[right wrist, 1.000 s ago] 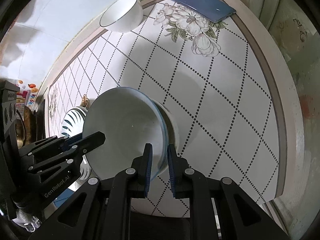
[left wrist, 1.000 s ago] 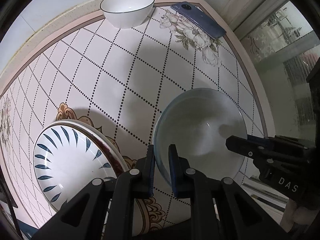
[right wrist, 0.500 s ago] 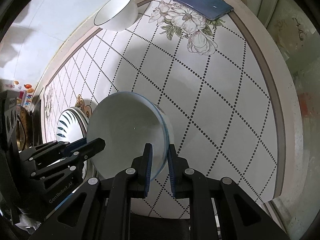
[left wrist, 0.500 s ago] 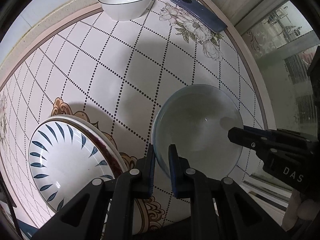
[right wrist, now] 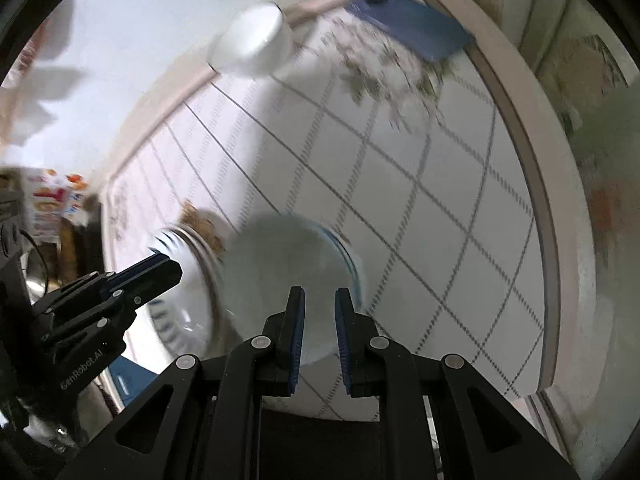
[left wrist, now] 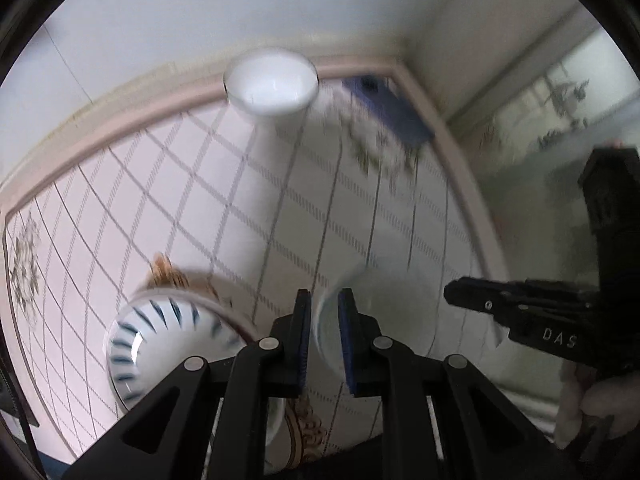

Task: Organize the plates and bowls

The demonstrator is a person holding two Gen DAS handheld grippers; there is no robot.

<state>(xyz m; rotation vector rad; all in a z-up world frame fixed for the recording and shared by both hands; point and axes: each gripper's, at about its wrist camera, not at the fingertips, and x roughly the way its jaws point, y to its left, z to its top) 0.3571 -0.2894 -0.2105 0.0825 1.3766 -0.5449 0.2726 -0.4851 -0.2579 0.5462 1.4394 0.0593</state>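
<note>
A pale bowl with a thin blue rim (left wrist: 392, 320) hangs above the table, held from both sides. My left gripper (left wrist: 324, 300) is shut on its left rim, and my right gripper (right wrist: 318, 296) is shut on the opposite rim of the bowl (right wrist: 276, 276). Each gripper shows in the other's view: the right gripper (left wrist: 450, 294) and the left gripper (right wrist: 172, 270). A stack of plates (left wrist: 160, 340), the top one with blue leaf strokes, lies to the bowl's left, also seen as the plates (right wrist: 180, 312). Everything is smeared by motion.
A white bowl with a dark rim (left wrist: 272, 84) (right wrist: 252, 44) stands at the back edge by the wall. A blue phone (left wrist: 388, 108) (right wrist: 412, 28) lies at the back right corner. The checked tablecloth (left wrist: 200, 200) spreads between them; a glass door stands at the right.
Both grippers have risen with the bowl, and the table now looks farther away. The views have tipped up toward the wall, and the bowl sits closer to the plate stack.
</note>
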